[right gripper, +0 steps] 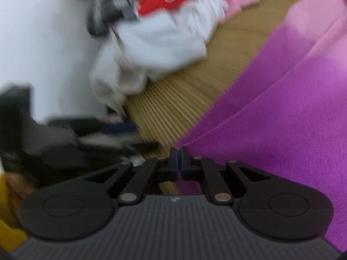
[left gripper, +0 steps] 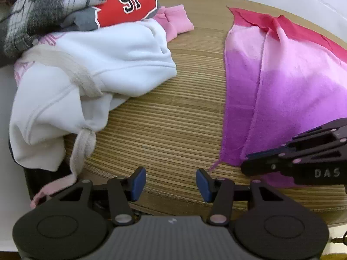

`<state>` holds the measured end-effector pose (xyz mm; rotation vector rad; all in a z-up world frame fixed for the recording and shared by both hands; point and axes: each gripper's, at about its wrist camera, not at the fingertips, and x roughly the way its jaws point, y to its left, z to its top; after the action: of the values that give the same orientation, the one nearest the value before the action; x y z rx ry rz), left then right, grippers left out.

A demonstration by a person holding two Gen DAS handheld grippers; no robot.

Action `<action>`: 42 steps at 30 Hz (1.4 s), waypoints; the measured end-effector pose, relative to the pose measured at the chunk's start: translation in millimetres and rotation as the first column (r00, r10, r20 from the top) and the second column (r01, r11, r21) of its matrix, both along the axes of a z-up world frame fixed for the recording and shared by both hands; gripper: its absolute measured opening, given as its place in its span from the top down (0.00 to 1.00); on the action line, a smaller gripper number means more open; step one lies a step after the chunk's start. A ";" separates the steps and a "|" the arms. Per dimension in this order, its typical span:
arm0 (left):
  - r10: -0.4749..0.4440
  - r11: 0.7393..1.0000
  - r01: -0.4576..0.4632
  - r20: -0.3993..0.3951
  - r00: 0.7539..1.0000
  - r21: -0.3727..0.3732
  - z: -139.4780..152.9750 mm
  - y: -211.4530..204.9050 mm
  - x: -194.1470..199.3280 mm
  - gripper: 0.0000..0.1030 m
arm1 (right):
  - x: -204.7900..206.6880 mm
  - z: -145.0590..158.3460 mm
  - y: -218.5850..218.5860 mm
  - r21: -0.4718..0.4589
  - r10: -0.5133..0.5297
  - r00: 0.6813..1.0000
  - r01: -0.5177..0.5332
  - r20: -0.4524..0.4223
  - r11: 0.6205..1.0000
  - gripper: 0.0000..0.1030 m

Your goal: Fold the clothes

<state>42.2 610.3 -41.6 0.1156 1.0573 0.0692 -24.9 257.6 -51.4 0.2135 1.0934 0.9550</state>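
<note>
A pink-to-purple garment (left gripper: 288,91) lies spread on the right of a round bamboo mat (left gripper: 173,119), one flap folded over along a raw seam. In the left wrist view my right gripper (left gripper: 246,168) comes in from the right, shut at the garment's near corner. In the blurred right wrist view the garment (right gripper: 271,119) tapers to a corner right at the closed tips of my right gripper (right gripper: 179,151), which pinch it. My left gripper (left gripper: 171,184) is open over bare mat near the front edge, with nothing between its blue pads (left gripper: 137,183).
A heap of clothes sits at the mat's left: a white hoodie (left gripper: 97,69) with a drawstring, a red jersey numbered 91 (left gripper: 125,8), a grey plaid shirt (left gripper: 49,4) and a pink piece (left gripper: 175,21). White surface surrounds the mat.
</note>
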 end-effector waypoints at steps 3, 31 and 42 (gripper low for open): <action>-0.027 1.000 0.027 0.037 0.999 -0.002 10.7 -3.3 6.8 0.48 | 2.2 10.9 -7.2 -0.022 -0.055 0.998 0.054 -0.020 0.998 0.73; -0.221 0.974 0.226 0.110 0.969 -0.036 -8.1 -101.9 175.8 0.47 | 266.4 50.5 -107.4 -0.106 -0.449 0.845 0.495 0.292 0.862 0.97; -0.263 0.949 0.283 0.145 0.954 -0.138 -9.2 -98.1 210.1 0.46 | 277.7 56.9 -71.7 -0.444 -0.223 0.847 0.456 0.483 0.771 0.75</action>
<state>252.4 512.2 -50.7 0.1120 0.9088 -0.2561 252.7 185.9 5.5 -0.2457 0.8516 0.2940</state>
